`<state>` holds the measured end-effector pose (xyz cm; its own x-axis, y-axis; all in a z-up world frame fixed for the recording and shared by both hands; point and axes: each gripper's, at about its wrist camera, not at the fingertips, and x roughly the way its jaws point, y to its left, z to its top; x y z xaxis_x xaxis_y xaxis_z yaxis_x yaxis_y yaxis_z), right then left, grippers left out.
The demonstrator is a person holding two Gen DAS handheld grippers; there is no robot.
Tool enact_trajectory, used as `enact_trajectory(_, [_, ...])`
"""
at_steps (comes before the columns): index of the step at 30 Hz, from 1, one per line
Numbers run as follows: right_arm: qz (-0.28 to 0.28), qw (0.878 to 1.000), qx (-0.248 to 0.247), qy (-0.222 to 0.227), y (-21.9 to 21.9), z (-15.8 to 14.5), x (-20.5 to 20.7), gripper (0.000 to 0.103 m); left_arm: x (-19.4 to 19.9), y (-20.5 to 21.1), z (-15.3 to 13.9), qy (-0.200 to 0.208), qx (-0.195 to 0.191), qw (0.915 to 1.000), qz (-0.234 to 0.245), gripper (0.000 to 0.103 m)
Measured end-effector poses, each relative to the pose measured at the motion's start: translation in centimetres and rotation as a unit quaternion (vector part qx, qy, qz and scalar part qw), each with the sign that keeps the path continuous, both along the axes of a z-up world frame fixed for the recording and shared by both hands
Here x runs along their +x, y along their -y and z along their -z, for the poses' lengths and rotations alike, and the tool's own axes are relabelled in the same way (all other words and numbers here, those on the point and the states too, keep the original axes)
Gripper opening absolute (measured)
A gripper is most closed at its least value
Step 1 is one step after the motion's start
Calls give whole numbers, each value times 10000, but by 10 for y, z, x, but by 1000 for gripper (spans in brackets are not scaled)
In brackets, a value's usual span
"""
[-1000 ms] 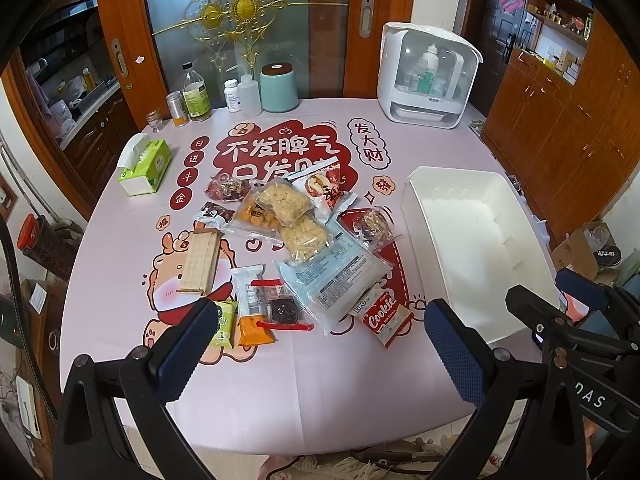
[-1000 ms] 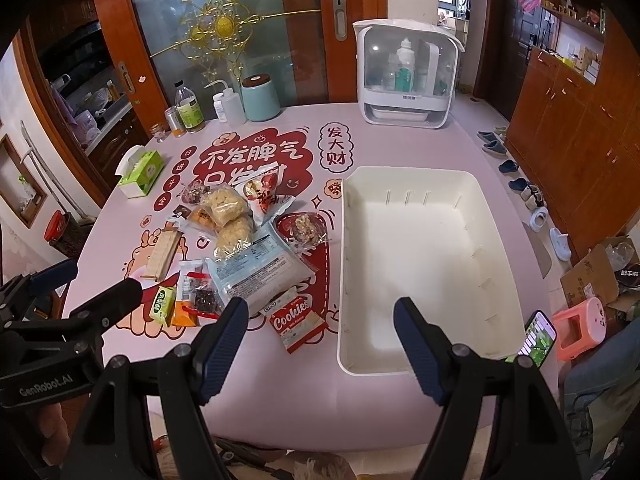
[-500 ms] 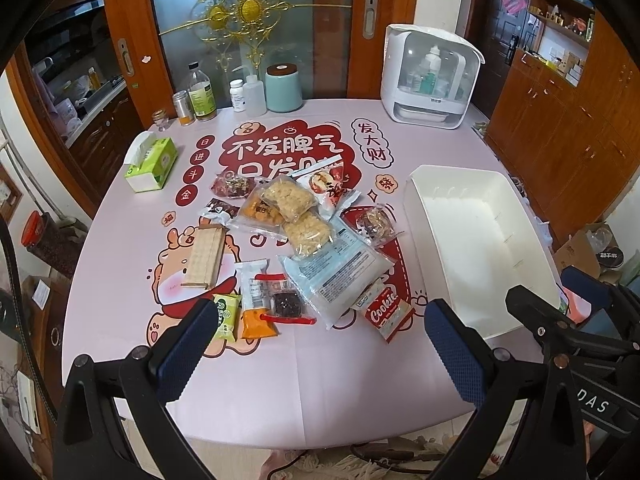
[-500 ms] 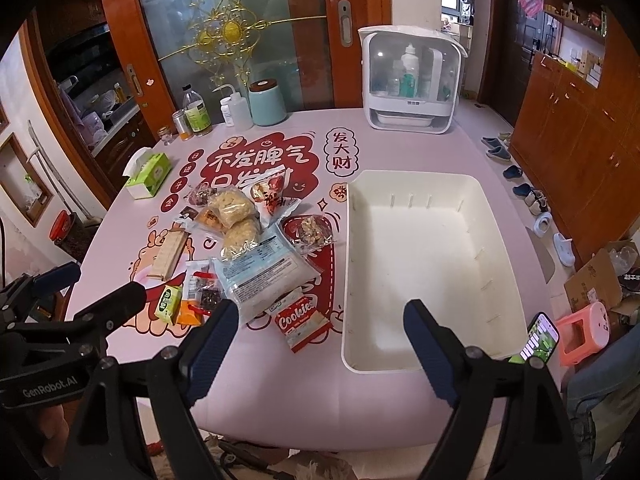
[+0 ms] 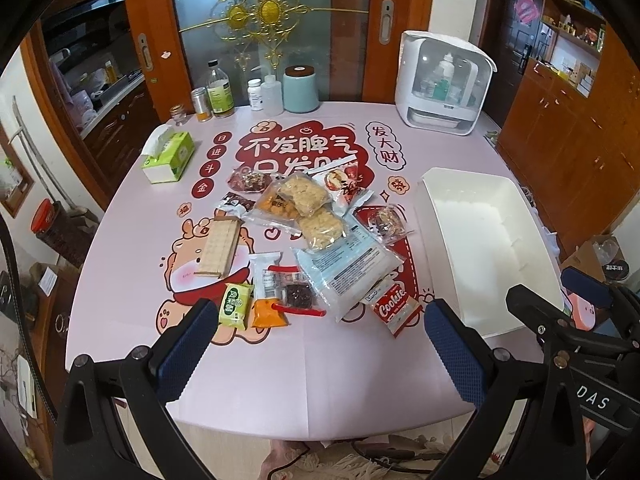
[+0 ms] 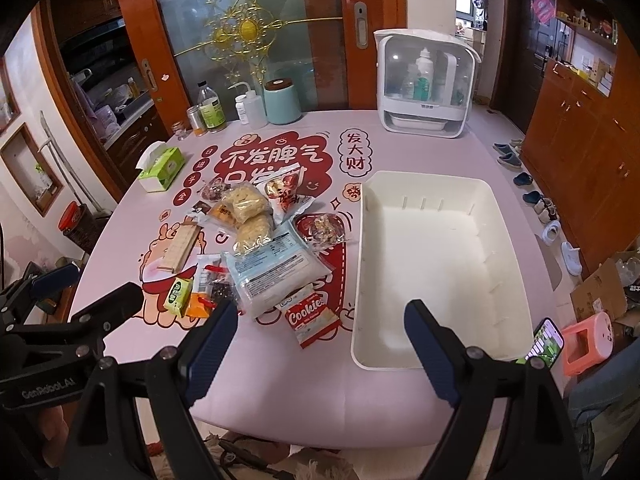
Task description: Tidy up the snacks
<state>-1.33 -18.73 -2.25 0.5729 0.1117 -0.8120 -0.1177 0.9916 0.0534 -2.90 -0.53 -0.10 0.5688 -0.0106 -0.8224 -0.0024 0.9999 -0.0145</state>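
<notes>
Several snack packets lie in a heap on the pink table: a red Cookies pack [image 5: 394, 309] [image 6: 313, 318], a large pale blue bag [image 5: 346, 267] [image 6: 276, 268], a wafer pack [image 5: 218, 249], a green packet [image 5: 236, 305], rice crackers [image 5: 304, 196]. An empty white bin [image 5: 480, 256] [image 6: 440, 256] stands to their right. My left gripper [image 5: 320, 344] is open and empty above the table's near edge. My right gripper [image 6: 320, 344] is open and empty, near the bin's front left corner.
A green tissue box [image 5: 170, 156] sits at the left. Bottles, jars and a teal canister [image 5: 300, 90] line the far edge. A white sterilizer cabinet [image 5: 442, 80] stands at the far right. A phone [image 6: 544, 342] and a pink stool [image 6: 586, 338] are off the table's right.
Both grippers have drawn back and up a little, so more of the table's near edge shows. The snacks and bin have not moved.
</notes>
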Motion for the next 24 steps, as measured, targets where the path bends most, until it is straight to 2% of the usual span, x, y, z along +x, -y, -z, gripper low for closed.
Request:
enact_trajectory(10, [-99,9999,-19,-90,-9,6,1,86,-5,-11,7,-58,16,9998,-191,102])
enact_trajectory(16, [35,10000,-22,-79,-16,3,6,86,7,-25,5,15,-56,9999,-147,102])
enact_trajectory(21, [114,9991,371,-147,-27,3,18,86,27,-53,-2,102,-97,9999,-38,102])
enact_trajectory(24, [125,9981,590,-142,-38,5,28,86,41,-81,-4,200,12,9998,-68,102])
